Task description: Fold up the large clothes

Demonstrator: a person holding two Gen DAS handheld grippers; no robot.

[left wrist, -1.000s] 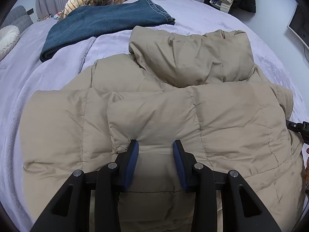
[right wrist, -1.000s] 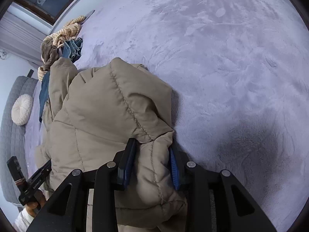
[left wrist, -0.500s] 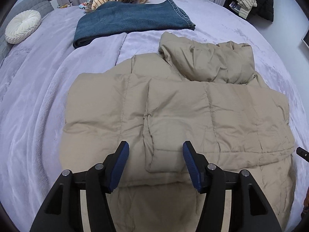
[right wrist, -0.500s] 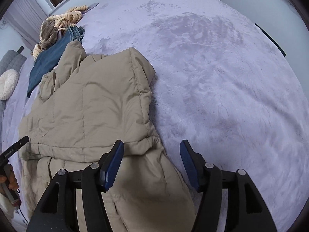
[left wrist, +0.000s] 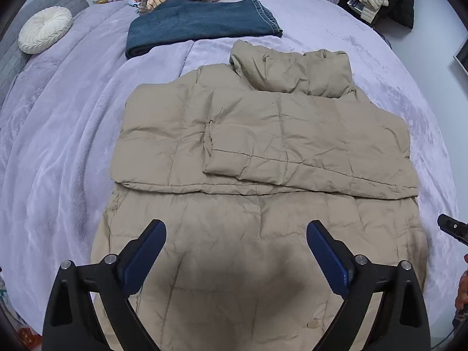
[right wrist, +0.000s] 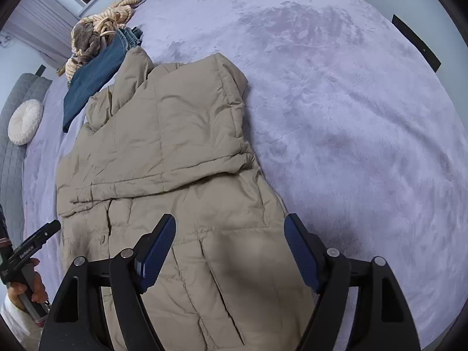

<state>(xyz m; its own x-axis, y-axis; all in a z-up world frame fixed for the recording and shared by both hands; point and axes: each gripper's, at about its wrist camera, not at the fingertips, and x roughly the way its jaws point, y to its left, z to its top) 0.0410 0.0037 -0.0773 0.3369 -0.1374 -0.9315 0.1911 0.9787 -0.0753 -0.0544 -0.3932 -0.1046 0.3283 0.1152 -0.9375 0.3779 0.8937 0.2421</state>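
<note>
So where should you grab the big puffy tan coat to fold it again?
Probably by the bottom hem of the puffy tan coat, one corner per gripper, coming down from above. The sleeves and top already lie folded across the middle, so the flat lower half nearest the grippers is what's left to lift over.

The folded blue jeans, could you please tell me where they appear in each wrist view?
Left wrist: blue jeans at top centre, beyond the tan jacket.
Right wrist: blue jeans at upper left, past the jacket's collar.
Shared landmark: the round white cushion, left of the jeans in both.
</note>
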